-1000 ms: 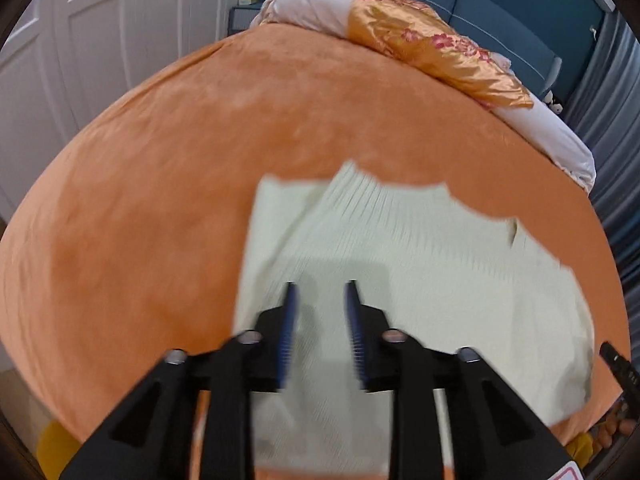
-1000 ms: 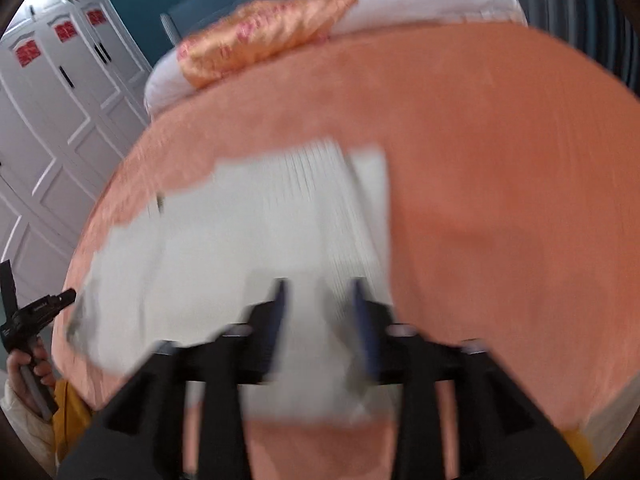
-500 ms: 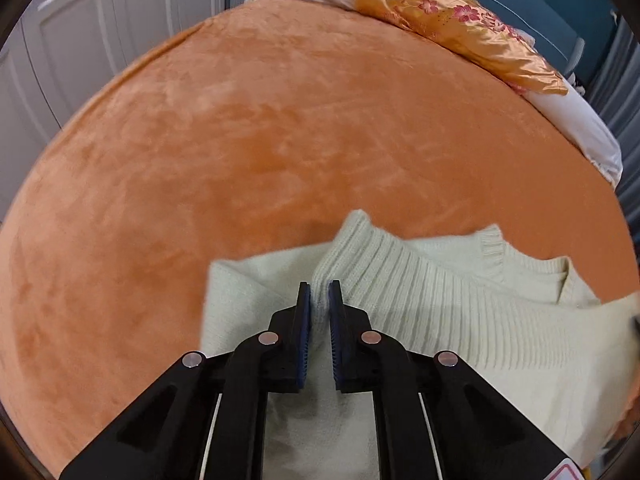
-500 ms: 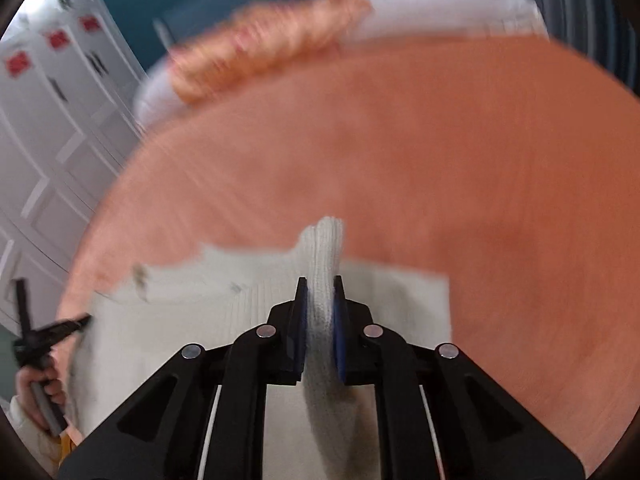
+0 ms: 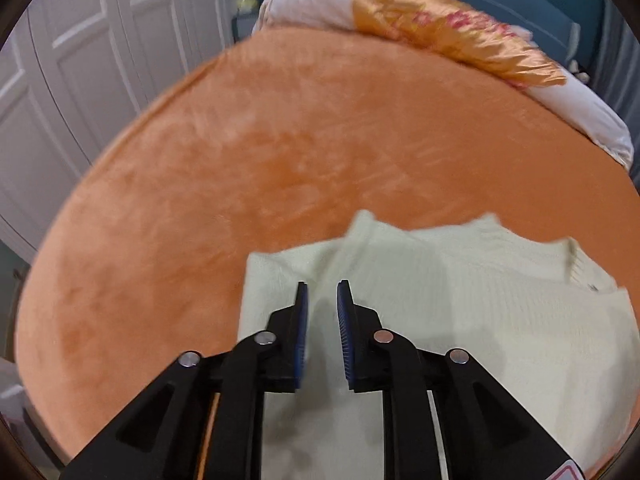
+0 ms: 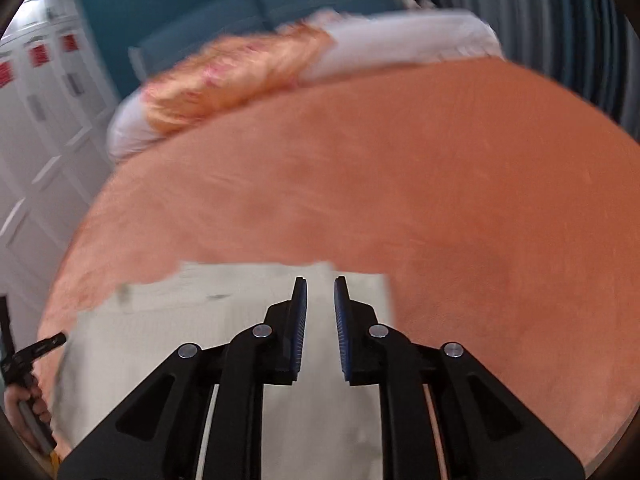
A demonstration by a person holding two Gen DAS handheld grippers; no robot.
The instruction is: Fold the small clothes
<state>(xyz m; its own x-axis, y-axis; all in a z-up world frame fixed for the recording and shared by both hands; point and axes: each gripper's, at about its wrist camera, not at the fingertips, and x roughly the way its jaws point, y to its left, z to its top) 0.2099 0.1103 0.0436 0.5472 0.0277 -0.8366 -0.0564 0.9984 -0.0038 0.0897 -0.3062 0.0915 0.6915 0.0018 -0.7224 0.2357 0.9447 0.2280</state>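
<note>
A cream ribbed knit sweater [image 5: 460, 304] lies folded on the orange bedspread [image 5: 280, 152], near the bed's front edge. My left gripper [image 5: 323, 286] hovers over the sweater's left part. Its jaws are opening and no fabric is pinched between the blue pads. In the right wrist view the same sweater [image 6: 192, 320] lies flat and blurred. My right gripper [image 6: 320, 280] hangs over its right edge, jaws also opening with nothing held. The left gripper's handle [image 6: 36, 350] and a hand [image 6: 28, 408] show at the far left of that view.
A white quilt with an orange floral satin cover [image 5: 452, 32] lies across the bed's far end, in front of a teal headboard [image 6: 240, 4]. White wardrobe doors [image 5: 100, 60] stand on the left. Grey curtains [image 6: 552, 20] hang on the right.
Half a second ago both grippers were shut on raised pinches of the sweater. Their jaws have since parted, the fabric has dropped flat, and both have drawn back a little.
</note>
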